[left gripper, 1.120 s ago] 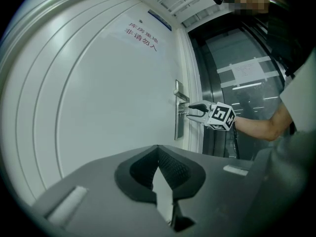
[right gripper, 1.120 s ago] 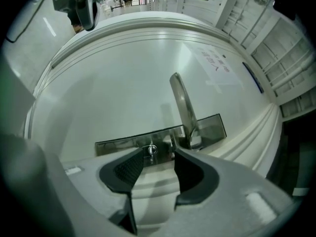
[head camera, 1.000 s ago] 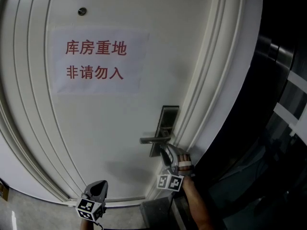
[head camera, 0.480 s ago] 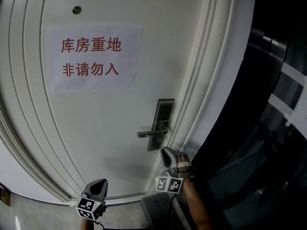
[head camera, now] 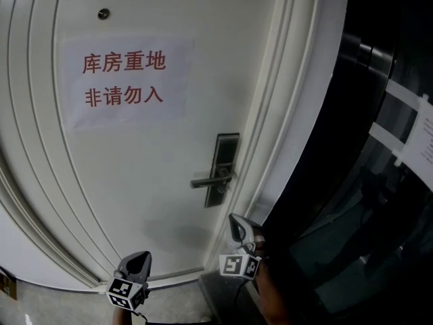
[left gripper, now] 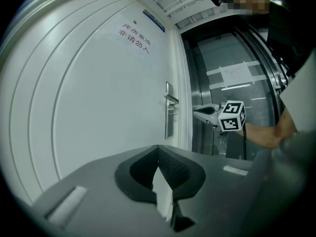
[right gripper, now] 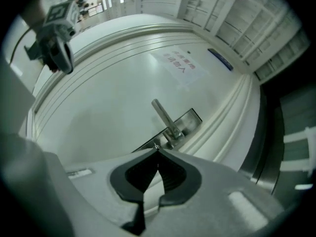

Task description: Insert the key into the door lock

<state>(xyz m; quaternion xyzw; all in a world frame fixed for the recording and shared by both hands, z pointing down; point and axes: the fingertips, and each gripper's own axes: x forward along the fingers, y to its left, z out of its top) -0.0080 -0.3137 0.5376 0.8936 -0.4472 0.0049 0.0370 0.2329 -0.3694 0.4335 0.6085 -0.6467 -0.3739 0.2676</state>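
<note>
The white door carries a dark metal lock plate (head camera: 222,169) with a lever handle (head camera: 206,180). My right gripper (head camera: 234,221) hangs just below and right of the plate, clear of it, and is shut with nothing between the jaws. In the right gripper view the handle (right gripper: 164,117) and plate (right gripper: 190,120) lie straight beyond the closed right gripper (right gripper: 157,149). A small shiny bit shows at the plate just past them; I cannot tell if it is the key. My left gripper (head camera: 139,259) stays low by the door's foot, shut and empty.
A paper sign (head camera: 125,80) with red characters is stuck on the door under a peephole (head camera: 103,13). Moulded door frame (head camera: 270,147) runs right of the lock. Dark steel lift doors (left gripper: 237,83) with a paper notice stand further right.
The right gripper has drawn back from the lock plate, which it was touching a second ago, and now sits apart below it. The left gripper has stayed put.
</note>
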